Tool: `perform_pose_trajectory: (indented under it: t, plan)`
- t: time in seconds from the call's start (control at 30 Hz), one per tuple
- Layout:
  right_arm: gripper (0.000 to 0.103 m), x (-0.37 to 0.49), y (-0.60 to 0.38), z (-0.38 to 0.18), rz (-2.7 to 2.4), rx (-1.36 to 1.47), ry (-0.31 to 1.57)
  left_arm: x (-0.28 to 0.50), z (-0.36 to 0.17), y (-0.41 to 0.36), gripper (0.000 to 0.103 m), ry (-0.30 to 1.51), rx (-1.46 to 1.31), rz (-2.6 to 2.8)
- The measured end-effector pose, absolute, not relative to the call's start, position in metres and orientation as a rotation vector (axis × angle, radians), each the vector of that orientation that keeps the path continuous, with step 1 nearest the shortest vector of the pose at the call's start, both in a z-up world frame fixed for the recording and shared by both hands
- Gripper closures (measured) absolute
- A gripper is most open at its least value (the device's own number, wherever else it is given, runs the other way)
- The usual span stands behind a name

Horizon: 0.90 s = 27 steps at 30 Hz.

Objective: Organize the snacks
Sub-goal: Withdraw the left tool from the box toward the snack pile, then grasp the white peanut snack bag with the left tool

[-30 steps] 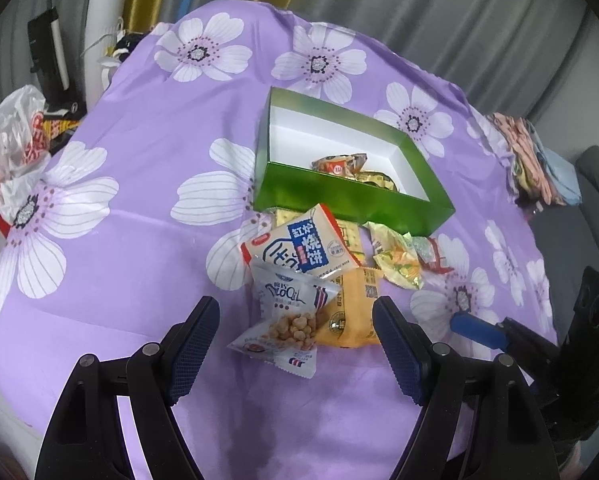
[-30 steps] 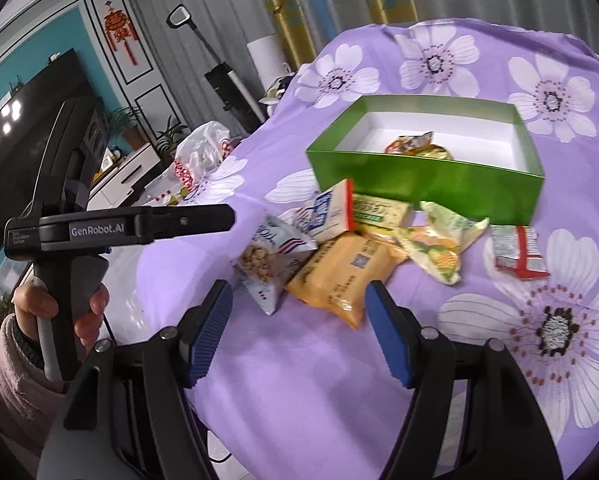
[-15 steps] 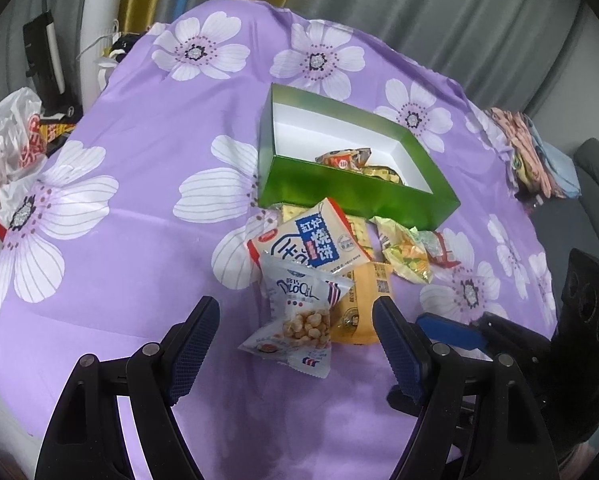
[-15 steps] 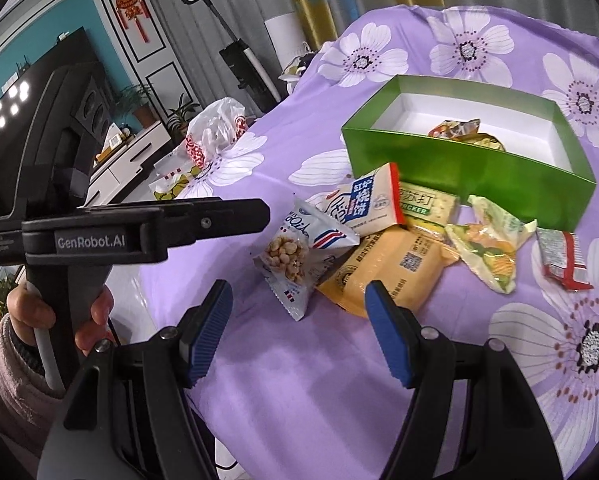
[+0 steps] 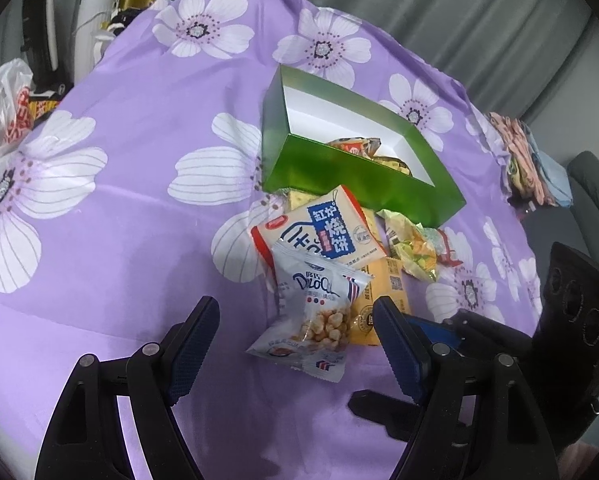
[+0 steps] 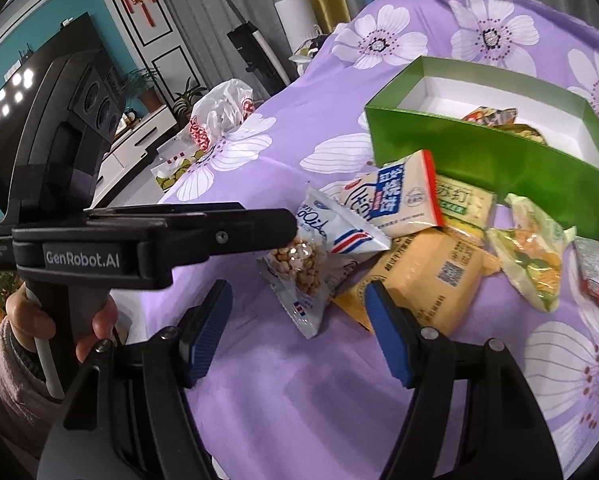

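A pile of snack packs lies in front of a green box [image 5: 363, 178] [image 6: 499, 168] that holds a few packs. Nearest is a white peanut pack [image 5: 315, 316] [image 6: 319, 256], then a white-and-blue biscuit pack [image 5: 323, 236] [image 6: 395, 200], a yellow pack [image 6: 427, 276], a green-yellow pack [image 5: 411, 248] [image 6: 535, 264] and a red-white pack [image 6: 595, 272]. My left gripper [image 5: 295, 344] is open, its fingers on either side of the peanut pack. My right gripper [image 6: 299, 328] is open just short of the same pack. The left gripper's body [image 6: 147, 240] shows in the right wrist view.
The table wears a purple flowered cloth [image 5: 119, 208]. A white plastic bag [image 5: 3, 104] [image 6: 219, 116] sits at its left edge. Folded cloths [image 5: 531, 160] lie at the far right. A TV stand and a vacuum stand beyond the table.
Both grippers have moved forward toward the snack pile. The left gripper's open fingers now flank the peanut pack. Nothing has been taken hold of.
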State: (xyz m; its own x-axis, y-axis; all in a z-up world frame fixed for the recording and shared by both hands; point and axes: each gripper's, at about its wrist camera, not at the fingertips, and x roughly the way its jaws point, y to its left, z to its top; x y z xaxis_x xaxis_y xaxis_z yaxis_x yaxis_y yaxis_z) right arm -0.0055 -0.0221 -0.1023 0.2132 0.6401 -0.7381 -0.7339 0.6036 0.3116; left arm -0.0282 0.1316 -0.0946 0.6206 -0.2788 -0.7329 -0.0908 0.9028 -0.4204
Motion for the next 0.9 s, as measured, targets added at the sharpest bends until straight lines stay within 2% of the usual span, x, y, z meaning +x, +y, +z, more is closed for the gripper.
perform_pose_trajectory:
  t: [0.23,0.43,0.5,0.67,0.77,0.9]
  plan:
    - [0.041,-0.002,-0.008,-0.111,0.974,-0.143,0.976,-0.02,-0.104,0.125,0.025,0.921,-0.459,-0.184]
    - [0.05,0.005,0.004,-0.121,0.993,-0.17,0.996,-0.01,-0.112,0.12,0.05,0.959,-0.442,-0.2]
    - [0.054,0.007,0.006,-0.124,1.0,-0.175,1.002,-0.009,-0.115,0.118,0.051,0.971,-0.439,-0.202]
    - [0.058,0.009,0.01,-0.126,1.001,-0.212,1.003,-0.01,-0.118,0.118,0.052,0.97,-0.44,-0.185]
    - [0.061,0.01,0.008,-0.126,1.002,-0.212,0.993,-0.011,-0.12,0.121,0.059,0.97,-0.444,-0.172]
    - [0.064,0.007,0.006,-0.124,0.999,-0.206,0.979,-0.014,-0.118,0.121,0.059,0.961,-0.456,-0.173]
